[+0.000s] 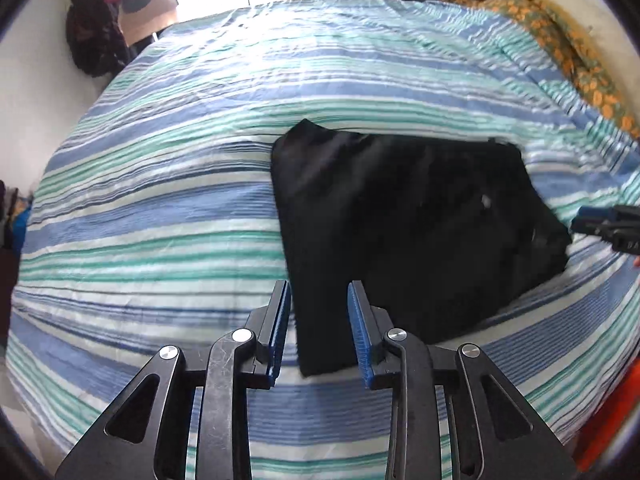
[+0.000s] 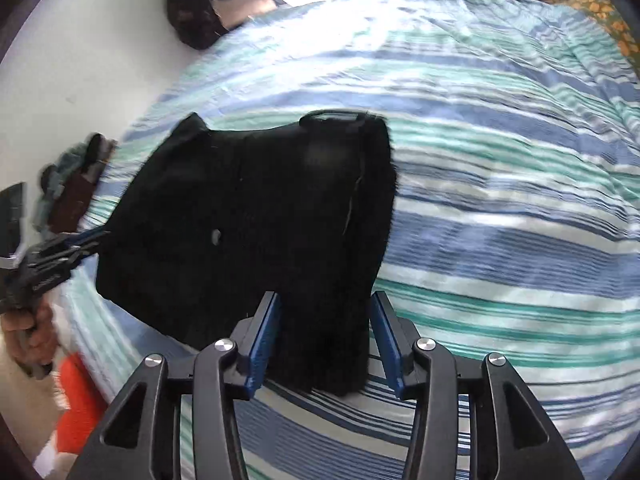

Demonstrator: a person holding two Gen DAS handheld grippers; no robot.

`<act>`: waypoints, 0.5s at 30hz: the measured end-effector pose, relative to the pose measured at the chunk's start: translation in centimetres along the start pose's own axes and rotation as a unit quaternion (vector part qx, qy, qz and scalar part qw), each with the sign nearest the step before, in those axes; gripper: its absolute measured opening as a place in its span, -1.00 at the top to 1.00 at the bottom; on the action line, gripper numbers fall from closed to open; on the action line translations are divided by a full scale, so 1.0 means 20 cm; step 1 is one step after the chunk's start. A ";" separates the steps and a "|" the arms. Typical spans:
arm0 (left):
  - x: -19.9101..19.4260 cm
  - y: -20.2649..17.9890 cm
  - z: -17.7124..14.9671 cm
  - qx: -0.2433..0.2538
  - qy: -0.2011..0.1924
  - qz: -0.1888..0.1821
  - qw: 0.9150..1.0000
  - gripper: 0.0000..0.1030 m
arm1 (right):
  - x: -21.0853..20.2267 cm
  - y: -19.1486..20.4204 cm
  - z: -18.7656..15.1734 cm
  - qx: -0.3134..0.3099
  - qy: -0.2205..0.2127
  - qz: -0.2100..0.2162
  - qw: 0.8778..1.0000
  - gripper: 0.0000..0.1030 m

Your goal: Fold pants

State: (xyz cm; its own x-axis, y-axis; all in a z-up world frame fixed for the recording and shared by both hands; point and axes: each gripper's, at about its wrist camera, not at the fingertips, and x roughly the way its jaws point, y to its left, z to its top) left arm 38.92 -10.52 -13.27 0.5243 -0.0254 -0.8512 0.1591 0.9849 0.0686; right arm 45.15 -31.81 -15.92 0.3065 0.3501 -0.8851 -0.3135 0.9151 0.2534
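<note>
Black pants [image 1: 416, 224] lie folded into a compact rectangle on the striped bedspread [image 1: 168, 184]. My left gripper [image 1: 320, 292] is open, its fingers straddling the near left corner of the pants. My right gripper [image 2: 326, 300] is open above the near right end of the pants [image 2: 256, 220], with fabric between its blue pads and nothing clamped. The right gripper also shows at the right edge of the left wrist view [image 1: 608, 226], and the left gripper shows at the left of the right wrist view [image 2: 60, 252], held by a hand.
The blue, green and white striped bedspread [image 2: 500, 216] covers the bed. A yellow floral blanket [image 1: 560, 36] lies at the far right. Dark clothes [image 1: 96, 28] hang at the far left by a bright window. An orange item [image 2: 78, 404] sits at the bed's near edge.
</note>
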 end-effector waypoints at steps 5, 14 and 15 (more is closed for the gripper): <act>-0.24 -0.10 -0.25 0.000 -0.059 0.012 0.998 -0.86 | -0.26 0.05 -0.30 -0.034 -0.052 -0.031 0.998 -0.99; -0.55 -0.28 -0.43 -0.047 -0.061 0.056 0.995 -0.96 | -0.57 0.46 -0.73 -0.017 -0.087 -0.062 0.994 -0.99; -0.59 -0.29 -0.46 -0.042 -0.065 0.059 0.995 -0.96 | -0.59 0.51 -0.76 -0.017 -0.091 -0.065 0.994 -1.00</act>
State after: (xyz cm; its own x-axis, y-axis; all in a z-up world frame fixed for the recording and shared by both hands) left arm 24.14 -14.33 -8.30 0.6402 0.0750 -0.7645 0.0222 0.9930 0.1160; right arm 24.66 -29.66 -8.77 0.5022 0.2628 -0.8238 -0.2900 0.9487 0.1258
